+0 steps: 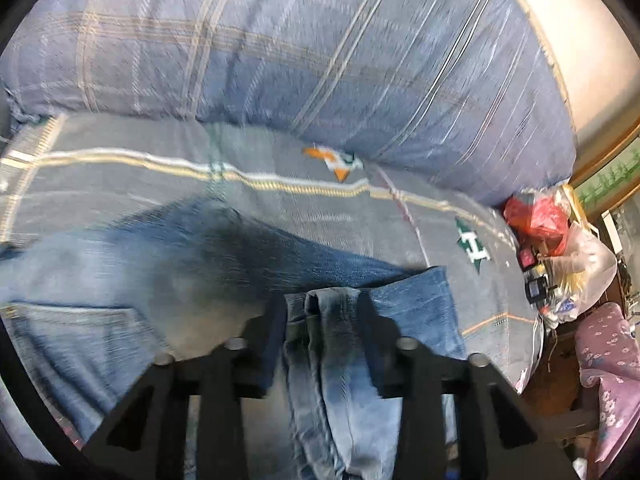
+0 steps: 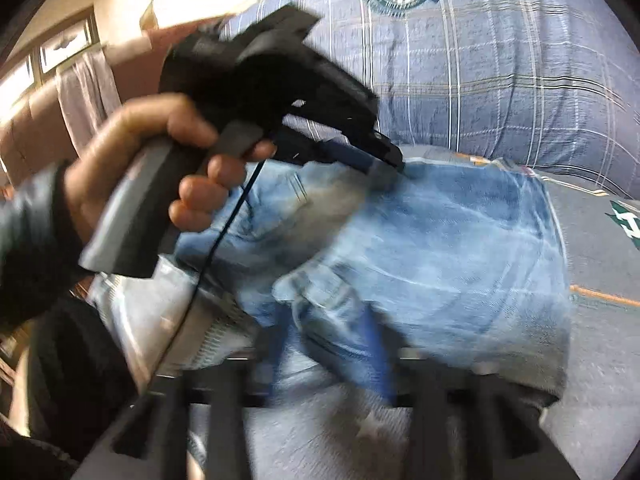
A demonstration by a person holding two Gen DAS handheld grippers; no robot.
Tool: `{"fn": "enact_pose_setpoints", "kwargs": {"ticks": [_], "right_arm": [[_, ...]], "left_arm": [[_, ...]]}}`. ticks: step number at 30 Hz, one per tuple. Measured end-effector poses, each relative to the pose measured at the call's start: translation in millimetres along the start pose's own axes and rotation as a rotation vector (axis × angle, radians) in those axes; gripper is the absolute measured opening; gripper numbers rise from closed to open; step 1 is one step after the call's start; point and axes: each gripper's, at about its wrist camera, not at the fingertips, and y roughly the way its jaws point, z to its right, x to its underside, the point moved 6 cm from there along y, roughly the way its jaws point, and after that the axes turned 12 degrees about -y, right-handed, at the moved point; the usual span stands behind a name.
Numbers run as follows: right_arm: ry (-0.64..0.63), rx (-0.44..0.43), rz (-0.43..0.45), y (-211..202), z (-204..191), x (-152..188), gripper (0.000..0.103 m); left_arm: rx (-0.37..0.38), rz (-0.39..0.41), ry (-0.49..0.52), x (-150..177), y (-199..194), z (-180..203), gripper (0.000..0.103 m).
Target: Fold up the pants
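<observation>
Light blue jeans [image 1: 160,280] lie folded over on a grey bedsheet [image 1: 280,208]. My left gripper [image 1: 322,304] stands open over a bunched denim fold that sits loosely between its fingers, next to a leg hem [image 1: 432,300]. In the right wrist view the jeans [image 2: 440,248] form a broad folded stack. My right gripper [image 2: 328,344] is blurred and stands open around a rumpled waistband edge at the near side. A person's hand [image 2: 132,160] holds the left gripper [image 2: 376,160], whose tips rest at the far edge of the stack.
A rolled blue plaid quilt [image 1: 320,60] runs along the back of the bed [image 2: 500,60]. Red and clear plastic bags [image 1: 560,248] with clutter sit off the bed's right edge, beside purple floral fabric [image 1: 608,360]. A brown headboard [image 2: 32,128] stands at left.
</observation>
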Motion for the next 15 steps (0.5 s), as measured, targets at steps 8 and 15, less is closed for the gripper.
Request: {"fn": "enact_pose_setpoints", "kwargs": {"ticks": [8, 15], "right_arm": [[0.182, 0.038, 0.149, -60.0, 42.1, -1.8, 0.069], [0.273, 0.165, -0.002, -30.5, 89.9, 21.7, 0.032]], "left_arm": [[0.063, -0.027, 0.165, 61.0, -24.2, 30.5, 0.039], [-0.057, -0.141, 0.283, 122.1, 14.3, 19.3, 0.029]]}}
